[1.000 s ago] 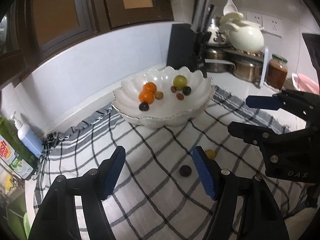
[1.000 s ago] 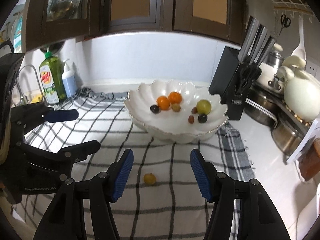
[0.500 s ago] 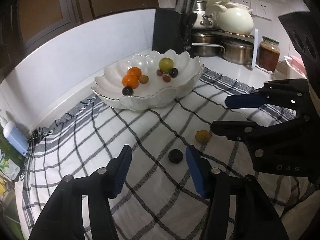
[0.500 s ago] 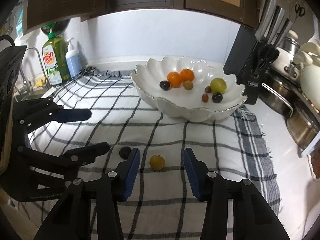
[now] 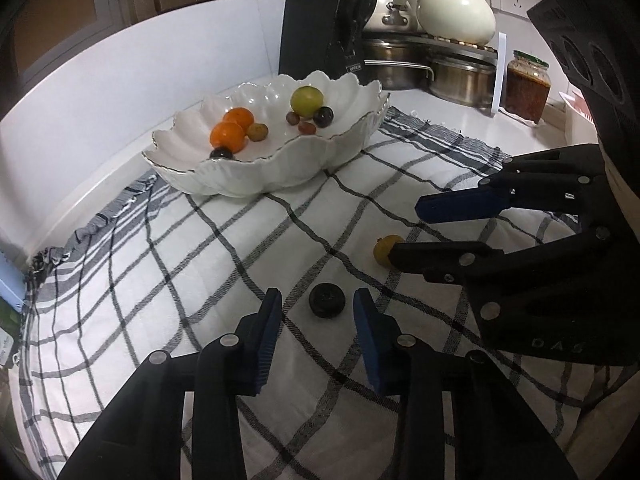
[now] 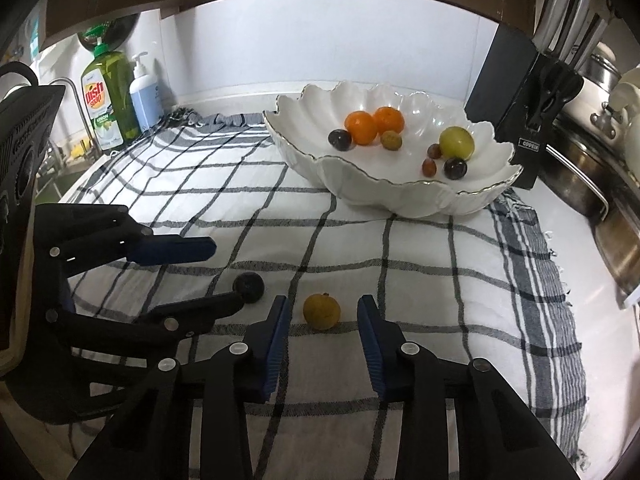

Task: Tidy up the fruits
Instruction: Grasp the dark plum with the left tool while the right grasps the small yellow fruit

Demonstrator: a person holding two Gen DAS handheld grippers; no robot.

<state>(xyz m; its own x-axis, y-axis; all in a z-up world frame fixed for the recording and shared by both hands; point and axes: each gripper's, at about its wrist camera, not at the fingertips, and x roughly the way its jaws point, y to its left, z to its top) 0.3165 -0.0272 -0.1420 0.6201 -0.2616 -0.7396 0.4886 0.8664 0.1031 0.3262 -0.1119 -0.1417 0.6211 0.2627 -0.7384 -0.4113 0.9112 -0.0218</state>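
Note:
A white scalloped bowl [image 5: 260,168] [image 6: 400,192] at the back of the checked cloth holds two oranges [image 6: 362,127], a green fruit [image 6: 456,142] and several small dark fruits. On the cloth lie a dark round fruit [image 5: 327,300] [image 6: 249,287] and a small yellow fruit [image 6: 321,311] [image 5: 382,250]. My left gripper [image 5: 318,304] [image 6: 228,272] straddles the dark fruit, its jaws closing with a gap on each side. My right gripper [image 6: 323,312] [image 5: 404,232] straddles the yellow fruit, jaws closing, pads not touching it.
A black knife block [image 6: 520,120] stands right of the bowl, with steel pots [image 5: 460,80], a white pot [image 5: 456,12] and a jar [image 5: 526,84] behind. A dish soap bottle [image 6: 106,104] and pump bottle [image 6: 144,92] stand far left by the sink.
Both grippers came down toward the cloth and narrowed their jaws. The dark fruit now sits between the left fingers and the yellow fruit between the right ones.

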